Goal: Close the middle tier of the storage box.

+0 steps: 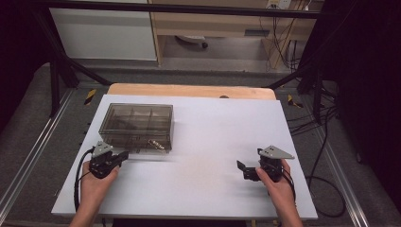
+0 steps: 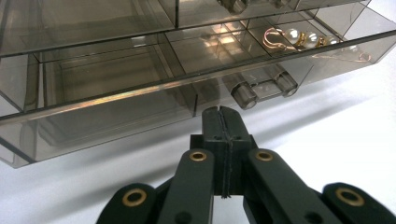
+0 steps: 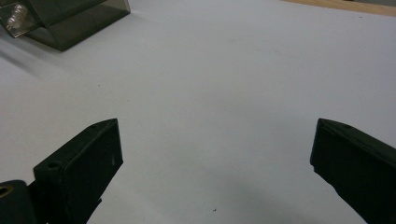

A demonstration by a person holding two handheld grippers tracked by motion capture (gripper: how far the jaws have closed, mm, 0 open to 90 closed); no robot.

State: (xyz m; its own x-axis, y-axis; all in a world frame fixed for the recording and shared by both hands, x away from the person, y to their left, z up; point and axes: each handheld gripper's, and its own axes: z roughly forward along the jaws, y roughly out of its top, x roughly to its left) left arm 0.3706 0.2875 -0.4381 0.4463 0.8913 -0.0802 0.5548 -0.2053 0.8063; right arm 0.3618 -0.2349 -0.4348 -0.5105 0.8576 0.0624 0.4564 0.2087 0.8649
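The smoky transparent box (image 1: pixel 137 125) stood in the left half of the high view, on the white table sheet (image 1: pixel 213 156), with its long side running left to right in the frame. The left gripper (image 1: pixel 124 156) was just below the box's lower edge, near its lower left corner, and pointed up and right toward it. Its two black jaws were pressed together with nothing between them. In the left gripper view the tips (image 2: pixel 223 116) were very close to the front wall, just beside the small clear latch (image 2: pixel 264 86) in the middle of the frame; I could not tell if they touched the wall. Behind the wall, in the upper right of that view, a compartment held pearl and gold earrings (image 2: pixel 299 37).

The right gripper (image 1: pixel 245 169) was in the lower right part of the high view, well apart from the box, and its jaws stood wide apart over bare sheet. In the right gripper view a corner of the box (image 3: pixel 70 23) appeared in the upper left.

So the left hand (image 1: pixel 97 187) was clearly the nearer one. I judge that the coming move depended on the latch lying slightly right of the closed tips.
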